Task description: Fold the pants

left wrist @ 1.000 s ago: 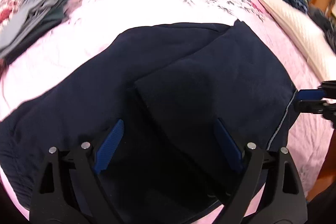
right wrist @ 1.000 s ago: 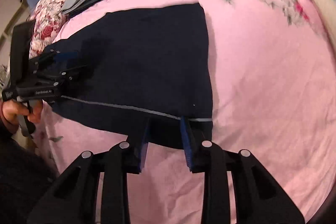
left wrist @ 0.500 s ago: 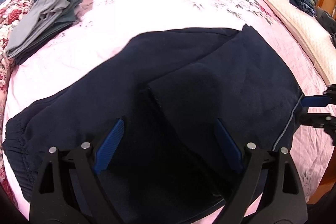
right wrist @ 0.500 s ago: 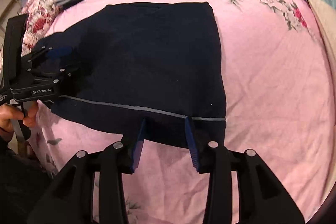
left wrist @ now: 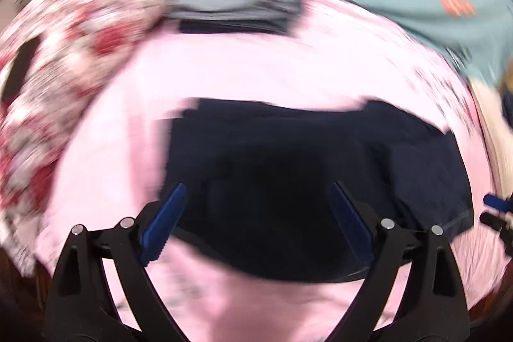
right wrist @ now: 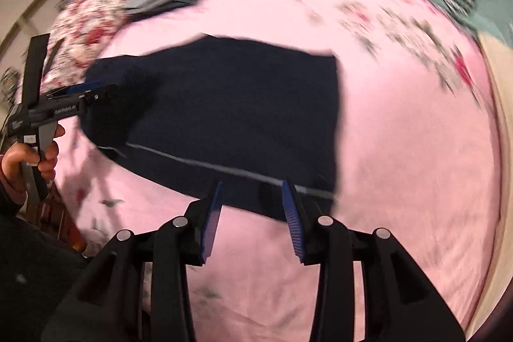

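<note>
Lying folded mid-bed, dark pants on pink sheet; left gripper wide open, empty; right gripper part open over near hem, empty

Dark navy pants, soft fabric, lie flat on the pink bed sheet, folded into a rough rectangle w/ one layer over another. A thin pale stripe runs along the near edge. Far edge straight, right edge straight & squared off; left end looks bunched, a bit raised. Left-wrist view is blurred: pants show as one dark slab, seams unclear.
</note>
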`<state>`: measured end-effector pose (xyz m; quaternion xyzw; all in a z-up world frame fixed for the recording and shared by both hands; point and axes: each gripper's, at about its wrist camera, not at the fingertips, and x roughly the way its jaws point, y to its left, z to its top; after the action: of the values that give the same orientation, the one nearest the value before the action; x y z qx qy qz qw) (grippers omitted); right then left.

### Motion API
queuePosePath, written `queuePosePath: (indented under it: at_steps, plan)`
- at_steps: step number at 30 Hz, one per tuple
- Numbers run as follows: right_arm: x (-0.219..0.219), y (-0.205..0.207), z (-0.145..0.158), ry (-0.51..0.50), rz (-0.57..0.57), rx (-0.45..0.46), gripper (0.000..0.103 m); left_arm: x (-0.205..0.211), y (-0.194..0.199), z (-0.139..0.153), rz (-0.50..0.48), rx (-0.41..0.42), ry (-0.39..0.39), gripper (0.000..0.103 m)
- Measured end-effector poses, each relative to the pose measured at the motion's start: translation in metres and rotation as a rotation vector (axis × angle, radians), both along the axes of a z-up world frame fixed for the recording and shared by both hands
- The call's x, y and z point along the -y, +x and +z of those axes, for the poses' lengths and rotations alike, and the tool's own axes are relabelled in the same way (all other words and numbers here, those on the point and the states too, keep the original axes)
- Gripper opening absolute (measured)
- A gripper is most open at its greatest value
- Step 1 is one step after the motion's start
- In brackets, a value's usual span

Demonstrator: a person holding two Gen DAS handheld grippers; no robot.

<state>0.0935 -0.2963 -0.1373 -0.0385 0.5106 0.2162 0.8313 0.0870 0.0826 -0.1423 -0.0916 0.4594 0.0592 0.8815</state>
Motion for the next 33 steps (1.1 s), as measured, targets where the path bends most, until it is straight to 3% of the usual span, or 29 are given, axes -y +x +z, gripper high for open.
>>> queuePosePath:
  at_steps: [3, 6, 9, 12, 17, 25, 29, 33]
  plan:
    - [-0.052, -0.003, 0.013, -0.003, 0.104, 0.101, 0.042, -0.064, -0.022, 0.017, 0.113, 0.036, 0.043, 0.092]
    - [-0.144, -0.010, 0.023, 0.010, 0.251, 0.208, 0.042, -0.122, -0.044, 0.030, 0.189, 0.061, 0.093, 0.092]
    - [-0.238, -0.022, 0.023, 0.009, 0.376, 0.274, 0.042, -0.162, -0.060, 0.029, 0.215, 0.075, 0.052, 0.092]
    - [-0.310, -0.026, 0.009, -0.032, 0.431, 0.293, 0.042, -0.182, -0.072, 0.021, 0.209, 0.078, 0.015, 0.092]
    - [-0.385, -0.022, -0.028, -0.137, 0.360, 0.255, 0.042, -0.206, -0.078, -0.003, 0.163, 0.093, -0.051, 0.092]
    - [-0.432, 0.031, -0.052, -0.177, -0.082, 0.083, 0.046, -0.223, -0.055, -0.027, 0.115, 0.107, -0.164, 0.092]
    - [-0.447, 0.036, -0.060, -0.306, -0.148, 0.106, 0.044, -0.222, -0.054, -0.024, 0.086, 0.130, -0.168, 0.092]
    - [-0.429, 0.038, -0.061, -0.260, -0.112, 0.064, 0.028, -0.220, -0.055, -0.023, 0.077, 0.149, -0.165, 0.092]
